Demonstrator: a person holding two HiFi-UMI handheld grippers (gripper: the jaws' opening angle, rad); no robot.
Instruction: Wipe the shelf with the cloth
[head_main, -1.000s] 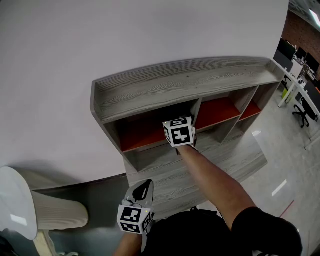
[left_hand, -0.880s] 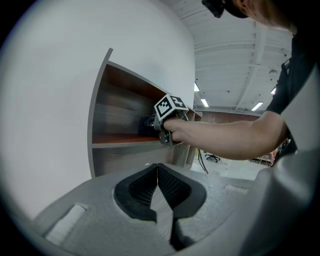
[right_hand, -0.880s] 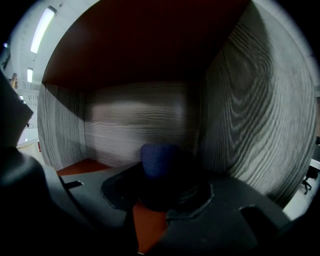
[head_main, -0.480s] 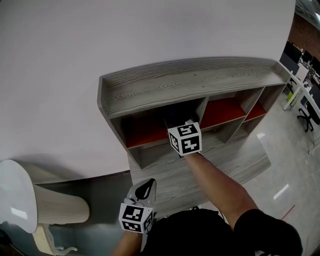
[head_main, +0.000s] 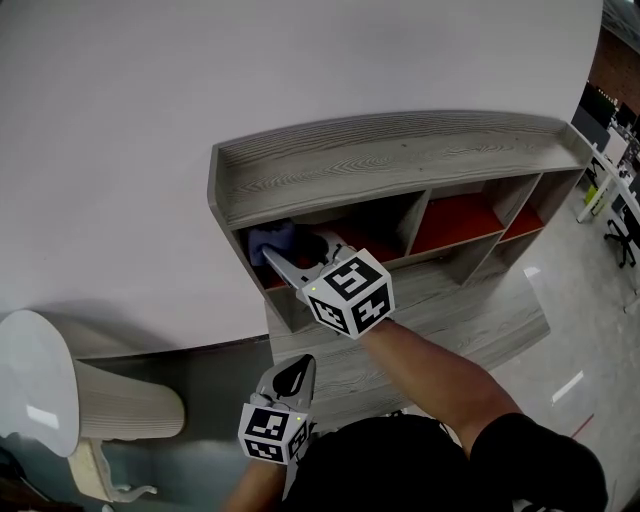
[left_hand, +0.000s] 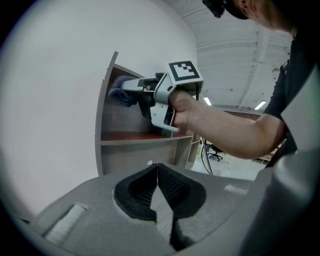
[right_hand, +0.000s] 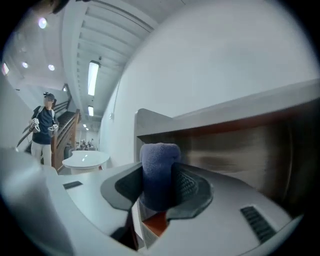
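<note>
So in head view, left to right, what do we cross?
white round table → cloth → red shelf panel of the middle compartment → office chair

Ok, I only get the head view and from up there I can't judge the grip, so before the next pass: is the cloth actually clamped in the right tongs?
Observer: Yes. The right gripper view shows the right tongs shut on the cloth, a dark blue roll sticking up between the jaws.
Operator: And the left tongs, are they carrying anything?
Observer: No. In the left gripper view the left tongs are shut, jaws together with nothing between them.
</note>
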